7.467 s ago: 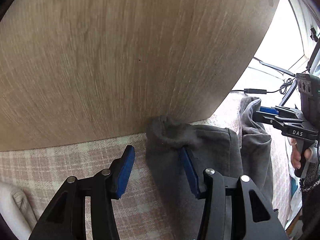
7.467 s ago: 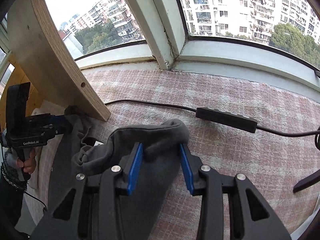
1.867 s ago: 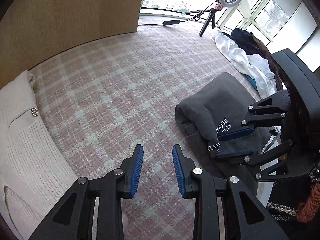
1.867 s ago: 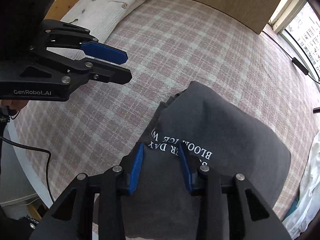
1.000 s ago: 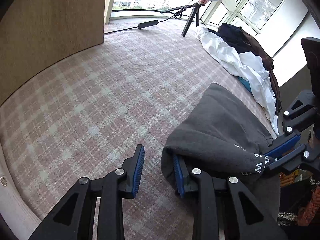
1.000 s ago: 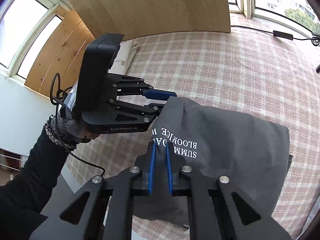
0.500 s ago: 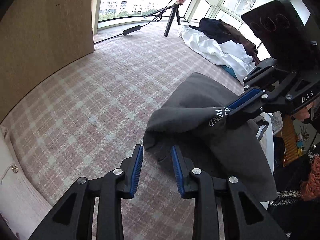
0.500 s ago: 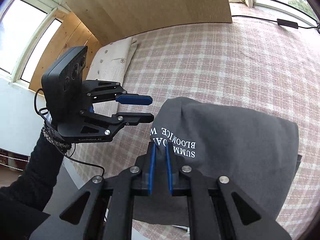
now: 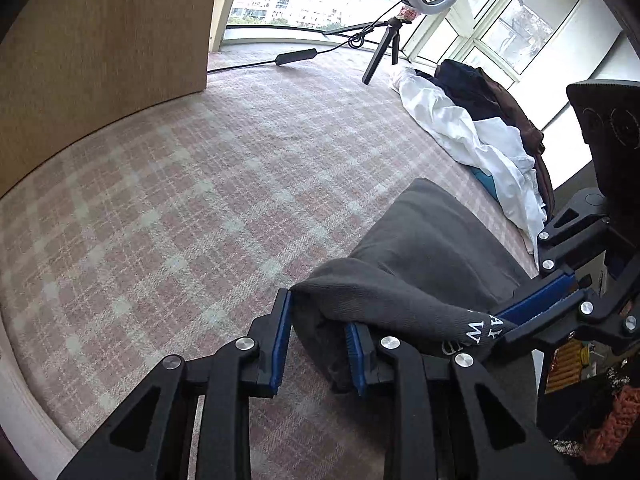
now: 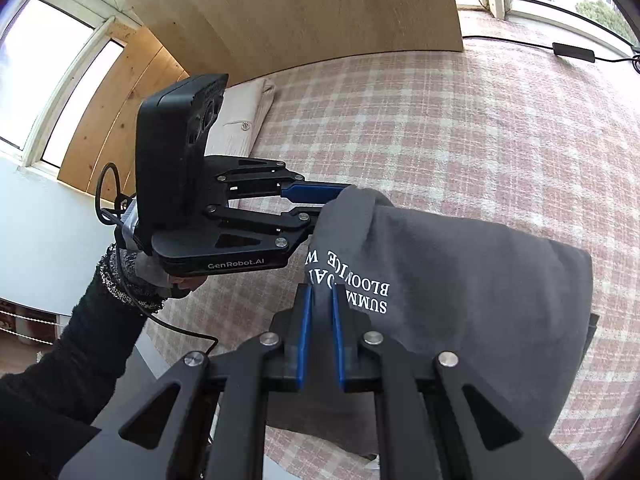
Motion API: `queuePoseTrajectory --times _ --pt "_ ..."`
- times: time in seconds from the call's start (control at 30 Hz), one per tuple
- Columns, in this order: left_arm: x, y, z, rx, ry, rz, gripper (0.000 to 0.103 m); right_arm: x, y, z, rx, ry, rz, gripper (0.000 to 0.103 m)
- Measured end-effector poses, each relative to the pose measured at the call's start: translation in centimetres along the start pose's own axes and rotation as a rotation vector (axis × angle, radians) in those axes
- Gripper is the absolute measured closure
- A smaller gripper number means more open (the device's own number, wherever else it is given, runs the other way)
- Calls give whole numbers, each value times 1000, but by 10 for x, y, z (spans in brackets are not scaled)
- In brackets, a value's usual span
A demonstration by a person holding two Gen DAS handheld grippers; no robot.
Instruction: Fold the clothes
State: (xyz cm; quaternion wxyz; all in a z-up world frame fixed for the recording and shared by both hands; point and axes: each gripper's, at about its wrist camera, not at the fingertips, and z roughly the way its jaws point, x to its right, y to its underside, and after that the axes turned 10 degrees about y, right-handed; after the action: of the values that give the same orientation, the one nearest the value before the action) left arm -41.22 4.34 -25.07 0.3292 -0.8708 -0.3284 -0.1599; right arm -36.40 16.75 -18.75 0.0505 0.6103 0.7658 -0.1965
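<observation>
Two grippers hold one grey sweatshirt at its near edge. Right gripper: fingers pinched tight on a thin fold beside the white lettering. Left gripper: fingers partly apart, with the thick rolled corner of the garment bunched between them; the pads appear to press on it.

Sweatshirt lies on the checked pink surface, near right side, near edge raised, far part flat.

Handling, judged: soft, limp, fairly heavy knit; it sags between grips and will not hold a crease unaided. Best taken at edges or corners, through both layers, with the two grips kept apart to hold the fold line taut.

Farther off: folded cream garment at left, unsorted clothes pile at right, ring-light tripod by the window.
</observation>
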Motion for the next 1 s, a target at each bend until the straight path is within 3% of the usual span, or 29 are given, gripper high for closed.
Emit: queuePoseTrajectory --times 0.07,0.1,0.2,0.3,0.43,0.5,0.6,0.7,0.83,0.87,0.9,0.97,1.0 --pt "1 4 7 -32 -77 30 63 -10 1 28 -65 7 -40 91" --pt "0 7 3 -37 -93 34 63 -16 4 39 -100 0 -56 90" --pt "-4 18 -6 -50 -139 44 60 -24 17 29 -129 -97 -98 90" --pt "-12 29 -31 -39 -129 10 63 -6 29 -18 -43 -133 -101 82" --pt "-24 26 -57 29 57 -151 64 77 26 -55 72 42 47 80" --pt "-25 17 -49 25 88 -192 64 126 20 -62 103 136 149 80" --pt "-22 7 -32 -6 101 -230 64 177 8 -49 95 194 233 80" --pt "-19 4 -21 -29 124 -273 64 203 -3 -28 64 96 288 80" --pt "-16 4 -18 -42 126 -298 64 202 -8 2 -1 83 247 80" --pt "-16 3 -16 -44 117 -298 64 200 -8 9 -6 73 233 82" --pt "-15 2 -15 -47 109 -298 65 198 -7 12 -3 58 222 99" --pt "-11 3 -12 -54 96 -299 81 195 -3 1 31 32 206 99" --pt "-9 4 -10 -57 90 -299 83 193 0 -5 50 20 198 99"
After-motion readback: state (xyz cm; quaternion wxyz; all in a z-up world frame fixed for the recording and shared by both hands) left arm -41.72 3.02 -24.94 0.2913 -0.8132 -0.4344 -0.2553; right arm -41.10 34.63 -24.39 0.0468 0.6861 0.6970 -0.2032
